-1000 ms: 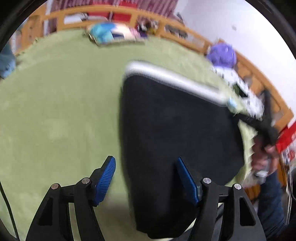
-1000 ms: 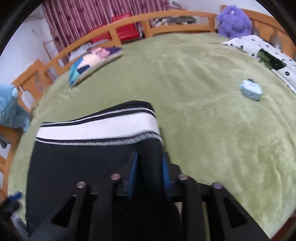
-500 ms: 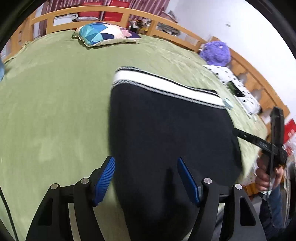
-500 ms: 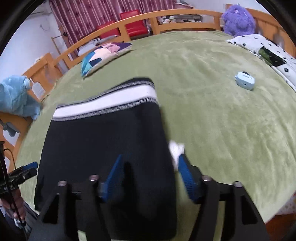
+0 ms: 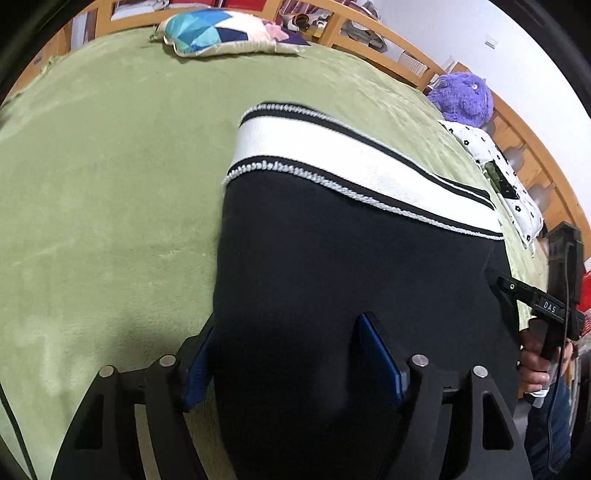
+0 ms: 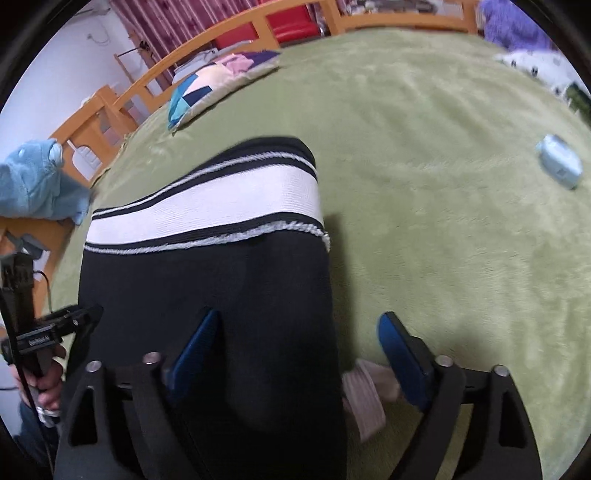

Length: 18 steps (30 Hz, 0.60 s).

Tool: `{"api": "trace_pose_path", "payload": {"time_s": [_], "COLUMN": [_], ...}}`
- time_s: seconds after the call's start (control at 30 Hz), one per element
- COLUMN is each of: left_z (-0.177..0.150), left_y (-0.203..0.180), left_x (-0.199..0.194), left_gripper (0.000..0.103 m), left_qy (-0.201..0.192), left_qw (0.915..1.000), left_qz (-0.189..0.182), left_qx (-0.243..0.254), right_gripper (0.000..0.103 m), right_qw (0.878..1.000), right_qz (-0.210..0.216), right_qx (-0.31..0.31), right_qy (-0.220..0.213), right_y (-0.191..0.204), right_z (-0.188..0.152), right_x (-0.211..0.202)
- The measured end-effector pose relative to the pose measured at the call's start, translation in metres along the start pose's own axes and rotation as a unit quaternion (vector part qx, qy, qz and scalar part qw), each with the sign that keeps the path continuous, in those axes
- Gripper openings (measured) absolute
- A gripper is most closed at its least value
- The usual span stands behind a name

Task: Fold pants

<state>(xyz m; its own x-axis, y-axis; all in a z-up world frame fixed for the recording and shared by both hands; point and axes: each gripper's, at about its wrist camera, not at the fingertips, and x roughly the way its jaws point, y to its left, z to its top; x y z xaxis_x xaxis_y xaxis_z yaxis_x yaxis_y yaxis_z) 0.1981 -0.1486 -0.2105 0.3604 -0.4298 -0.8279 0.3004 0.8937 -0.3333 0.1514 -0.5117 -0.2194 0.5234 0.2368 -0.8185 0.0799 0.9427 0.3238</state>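
Released, the pants (image 6: pixel 207 295) lie between each opening gripper (image 6: pixel 295 350), left (image 5: pixel 284 360) too.

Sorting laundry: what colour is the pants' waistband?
White waistband with black edge stripes; clearest in the left wrist view.

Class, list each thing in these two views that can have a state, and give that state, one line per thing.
Pants: folded, flat on the bed, waistband far from the cameras.
Left tongs: jaws opening, pants edge between them.
Right tongs: jaws opening, pants edge between them.
Patchwork pillow: lying flat.
Small blue case: closed, on the blanket.
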Motion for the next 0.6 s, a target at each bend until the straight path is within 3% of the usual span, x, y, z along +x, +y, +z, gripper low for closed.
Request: {"api": "trace_pose_path", "payload": {"time_s": [0.07, 0.2, 0.23, 0.27, 0.33, 0.37, 0.4, 0.47, 0.53, 0.6], "left_z": [-0.002, 0.0, 0.001, 0.002, 0.002, 0.002, 0.002, 0.003, 0.007, 0.012], "left_y": [0.007, 0.011, 0.009, 0.008, 0.008, 0.009, 0.009, 0.01, 0.011, 0.014], "left_x": [0.005, 0.012, 0.013, 0.014, 0.013, 0.012, 0.009, -0.001, -0.013, -0.027], "left_gripper": [0.087, 0.089, 0.085, 0.072, 0.061, 0.051, 0.046, 0.033, 0.029, 0.027], "left_qy": [0.001, -0.001, -0.003, -0.005, -0.006, -0.007, -0.01, -0.016, -0.021, -0.024], "left_qw": [0.9999, 0.9992, 0.9992, 0.9988, 0.997, 0.9967, 0.9961, 0.9956, 0.9948, 0.9926], "left_qz": [-0.011, -0.035, -0.039, -0.048, -0.076, -0.08, -0.087, -0.092, -0.099, -0.118], "left_qx": [-0.011, -0.017, -0.011, -0.008, -0.012, -0.011, -0.008, -0.01, -0.009, -0.013], "right_gripper": [0.09, 0.091, 0.091, 0.09, 0.077, 0.063, 0.063, 0.058, 0.052, 0.043], "right_qw": [0.999, 0.999, 0.999, 0.998, 0.994, 0.987, 0.982, 0.985, 0.991, 0.991], "right_qz": [0.027, 0.042, 0.047, 0.057, 0.1, 0.144, 0.165, 0.147, 0.114, 0.108], "right_qx": [0.021, 0.019, 0.019, 0.023, 0.043, 0.066, 0.091, 0.086, 0.076, 0.082], "right_qy": [0.015, 0.013, 0.012, 0.012, 0.01, 0.013, 0.013, 0.006, -0.005, -0.022], "right_y": [-0.007, -0.007, -0.007, -0.008, -0.011, -0.016, -0.02, -0.014, 0.001, 0.011], "right_z": [0.003, 0.002, 0.001, 0.001, 0.001, -0.002, -0.005, -0.004, -0.002, 0.001], "right_x": [0.01, 0.014, 0.015, 0.017, 0.019, 0.022, 0.025, 0.021, 0.011, -0.001]}}
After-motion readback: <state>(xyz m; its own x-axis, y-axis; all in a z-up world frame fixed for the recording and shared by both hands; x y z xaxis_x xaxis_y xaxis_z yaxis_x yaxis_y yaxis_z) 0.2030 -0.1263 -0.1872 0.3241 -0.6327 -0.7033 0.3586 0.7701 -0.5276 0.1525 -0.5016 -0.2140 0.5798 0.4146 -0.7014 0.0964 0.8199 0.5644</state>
